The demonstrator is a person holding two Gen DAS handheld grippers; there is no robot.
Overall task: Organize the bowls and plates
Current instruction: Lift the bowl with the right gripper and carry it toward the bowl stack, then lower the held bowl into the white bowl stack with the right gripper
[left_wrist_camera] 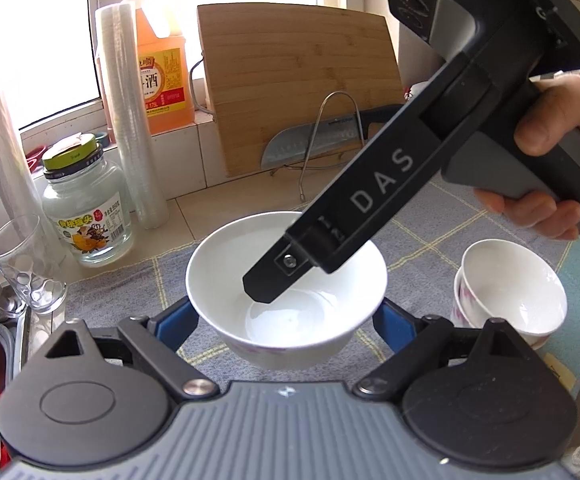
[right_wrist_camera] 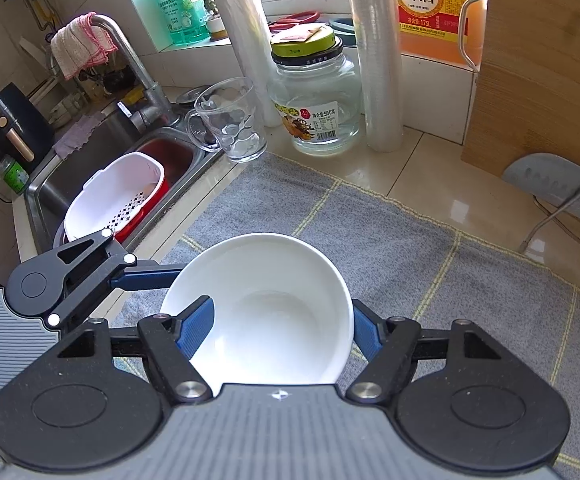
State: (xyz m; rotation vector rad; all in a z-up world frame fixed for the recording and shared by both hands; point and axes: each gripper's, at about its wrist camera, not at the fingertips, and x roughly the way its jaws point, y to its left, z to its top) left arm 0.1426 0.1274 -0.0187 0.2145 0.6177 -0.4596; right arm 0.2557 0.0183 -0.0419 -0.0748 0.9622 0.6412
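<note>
The left tool (left_wrist_camera: 286, 320) has its blue pads against opposite outer walls of a smooth, glossy white bowl (left_wrist_camera: 286, 280), gripping it across its full width at the centre of the left wrist view. The right tool (right_wrist_camera: 282, 332) clamps the same bowl's wall (right_wrist_camera: 266, 304), one blue finger (right_wrist_camera: 196, 326) inside the rim and the other outside; in the left view its black finger dips into the bowl from the upper right. A hand (left_wrist_camera: 549, 120) wraps the right tool's grey handle at the right edge, angled steeply down. Two more white bowls (left_wrist_camera: 509, 292) sit stacked at lower right. Below lies a grey, checked, fuzzy mat (right_wrist_camera: 409, 248) on the glossy tiled tabletop (right_wrist_camera: 429, 168). A glass jar (right_wrist_camera: 317, 108) and clear mug (right_wrist_camera: 230, 120) stand beside the steel sink (right_wrist_camera: 90, 160) at left.
</note>
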